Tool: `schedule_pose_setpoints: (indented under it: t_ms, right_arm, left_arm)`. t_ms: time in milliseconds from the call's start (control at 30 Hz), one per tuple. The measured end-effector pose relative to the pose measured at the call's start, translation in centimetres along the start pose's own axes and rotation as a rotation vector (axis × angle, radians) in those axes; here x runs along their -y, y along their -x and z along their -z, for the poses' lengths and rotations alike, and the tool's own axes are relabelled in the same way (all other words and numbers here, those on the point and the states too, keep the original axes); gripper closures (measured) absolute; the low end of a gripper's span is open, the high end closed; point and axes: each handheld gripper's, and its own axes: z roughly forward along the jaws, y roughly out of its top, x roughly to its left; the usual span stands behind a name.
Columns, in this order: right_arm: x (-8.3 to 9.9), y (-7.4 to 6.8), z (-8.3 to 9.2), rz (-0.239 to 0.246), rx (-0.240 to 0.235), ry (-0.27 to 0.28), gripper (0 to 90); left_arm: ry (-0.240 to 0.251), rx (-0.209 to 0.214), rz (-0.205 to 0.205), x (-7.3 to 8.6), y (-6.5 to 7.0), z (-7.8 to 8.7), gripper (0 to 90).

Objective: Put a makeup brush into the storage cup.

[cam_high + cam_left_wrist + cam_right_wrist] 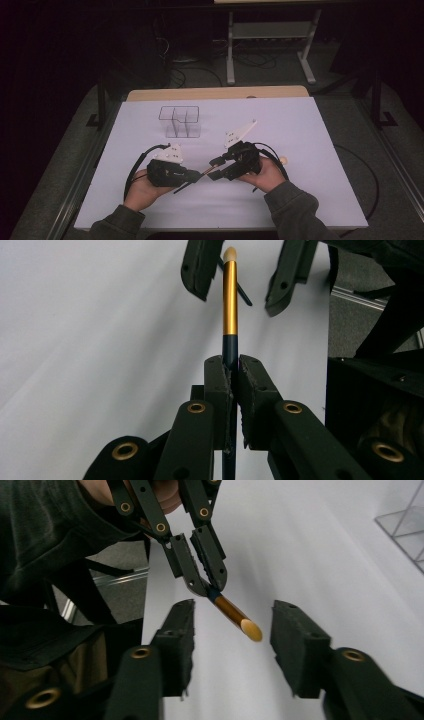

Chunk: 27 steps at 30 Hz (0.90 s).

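While our left gripper clamps the dark handle of the makeup brush, its gold ferrule and pale tip reach out between the jaws of our right gripper, which stand partly apart and touch nothing. We hold all this low over the white table, near its front edge, with the clear organizer well apart beyond. If we close the right jaws off-centre, they may pinch the soft tip or lever the brush askew; from the high view we cannot quite judge the alignment.
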Motion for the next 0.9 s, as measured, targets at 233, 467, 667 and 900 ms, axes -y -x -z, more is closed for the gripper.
schedule_pose_setpoints:
  t_ms: [233,467,667,900]
  right_arm:
    - [0.1,0.3,-0.2,-0.014,-0.056,0.005,67.0]
    - [0.2,0.6,-0.5,-0.017,-0.097,-0.001,76.5]
    - [0.4,1.1,-0.6,-0.034,-0.168,0.023,82.7]
    - [0.3,1.1,-0.8,-0.017,-0.17,0.005,83.3]
  left_arm:
    - [-0.006,0.021,-0.023,0.0,0.0,0.0,83.1]
    - [-0.009,0.029,-0.024,0.0,0.1,-0.1,83.1]
    - [-0.013,0.03,-0.038,0.0,0.3,-0.5,83.1]
    - [-0.027,0.035,-0.042,0.2,0.2,-0.9,82.9]
